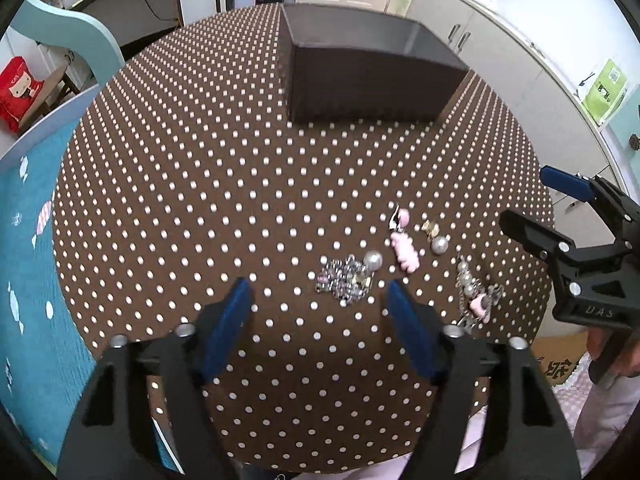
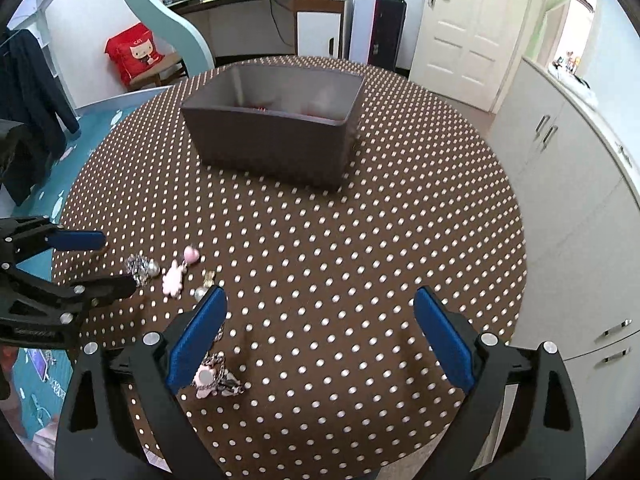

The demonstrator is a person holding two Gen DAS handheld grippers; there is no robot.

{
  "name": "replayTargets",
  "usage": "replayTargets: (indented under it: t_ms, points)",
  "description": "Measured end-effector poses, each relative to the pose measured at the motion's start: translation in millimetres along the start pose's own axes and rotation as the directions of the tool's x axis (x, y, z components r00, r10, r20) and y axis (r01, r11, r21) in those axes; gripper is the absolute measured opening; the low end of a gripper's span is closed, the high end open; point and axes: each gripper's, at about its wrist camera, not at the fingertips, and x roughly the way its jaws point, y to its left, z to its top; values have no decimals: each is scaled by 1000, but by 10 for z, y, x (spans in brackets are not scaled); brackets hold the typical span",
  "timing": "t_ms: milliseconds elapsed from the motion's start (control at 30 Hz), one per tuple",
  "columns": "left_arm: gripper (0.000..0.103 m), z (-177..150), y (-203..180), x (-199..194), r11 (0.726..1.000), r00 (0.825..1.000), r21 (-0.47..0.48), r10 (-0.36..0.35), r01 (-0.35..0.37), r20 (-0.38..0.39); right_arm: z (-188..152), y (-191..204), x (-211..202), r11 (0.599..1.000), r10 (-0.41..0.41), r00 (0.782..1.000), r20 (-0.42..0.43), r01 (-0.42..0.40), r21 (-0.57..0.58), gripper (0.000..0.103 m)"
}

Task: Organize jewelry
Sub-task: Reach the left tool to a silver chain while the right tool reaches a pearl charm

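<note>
Red bag (image 2: 134,55) reading "CAT", grey box (image 2: 276,128), jewelry (image 1: 348,276)

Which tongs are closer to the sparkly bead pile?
Left. The left tongs are open right in front of the sparkly bead pile. The right tongs are open farther off to its right, past the pink charm.

Scattered jewelry (image 1: 348,278) near open dark box (image 1: 360,76)
</note>
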Motion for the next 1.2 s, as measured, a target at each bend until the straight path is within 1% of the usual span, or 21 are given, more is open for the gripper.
replayTargets:
  t_ms: [100, 167, 200, 233, 267, 367, 467, 500, 667, 800, 867, 933, 1000, 1133, 1200]
  points:
    - [59, -46, -58, 14, 999, 1000, 21, 28, -28, 14, -22, 16, 16, 1000, 2, 1000, -9, -2, 2, 91]
    - [42, -69, -75, 4, 999, 999, 29, 33, -33, 18, -27, 14, 23, 1000, 3, 1000, -12, -3, 2, 91]
    - [36, -81, -91, 1, 999, 1000, 34, 25, -26, 17, -18, 15, 27, 1000, 2, 1000, -13, -2, 4, 91]
    - [22, -96, -100, -1, 999, 1000, 43, 17, -17, 14, -21, 11, 33, 1000, 0, 1000, -15, 0, 6, 91]
    - [13, -77, -141, -7, 999, 1000, 50, 13, -14, 12, -22, 5, 41, 1000, -1, 1000, -17, 1, 9, 91]
    - [9, -94, -206, -12, 997, 1000, 73, 14, -16, 26, -2, -5, 72, 1000, 1, 1000, -24, -1, 14, 91]
    - [9, -109, -192, -56, 998, 999, 55, -11, 8, 39, -10, -1, 95, 1000, 1, 1000, -30, -1, 16, 91]
    - [9, -45, -155, -80, 999, 999, 51, -12, 10, 44, -13, -5, 100, 1000, 1, 1000, -31, -1, 18, 91]
    - [9, -30, -105, -246, 999, 996, 42, -10, 7, 86, 5, -16, 106, 1000, 4, 1000, -26, -4, 25, 91]
    - [9, -6, -73, -317, 999, 995, 35, -4, 1, 101, 20, -26, 95, 1000, 2, 1000, -24, -1, 24, 91]
    - [9, 8, -78, -397, 999, 993, 36, -9, 4, 122, 44, -28, 81, 1000, 7, 1000, -20, -7, 30, 91]
    - [9, 24, -77, -489, 999, 990, 37, -13, 7, 143, 87, -8, 47, 999, 34, 999, -1, -34, 32, 91]
    - [9, -27, -27, -653, 999, 985, 39, -17, 11, 172, 141, 80, -2, 997, 81, 996, 24, -81, -3, 91]
    - [9, -11, 7, -847, 999, 977, 33, -33, 27, 208, 215, 393, -45, 984, 124, 991, 53, -116, -137, 91]
    - [9, -13, 11, -945, 998, 973, 32, -51, 45, 224, 246, 579, -33, 964, 191, 980, 50, -177, -200, 91]
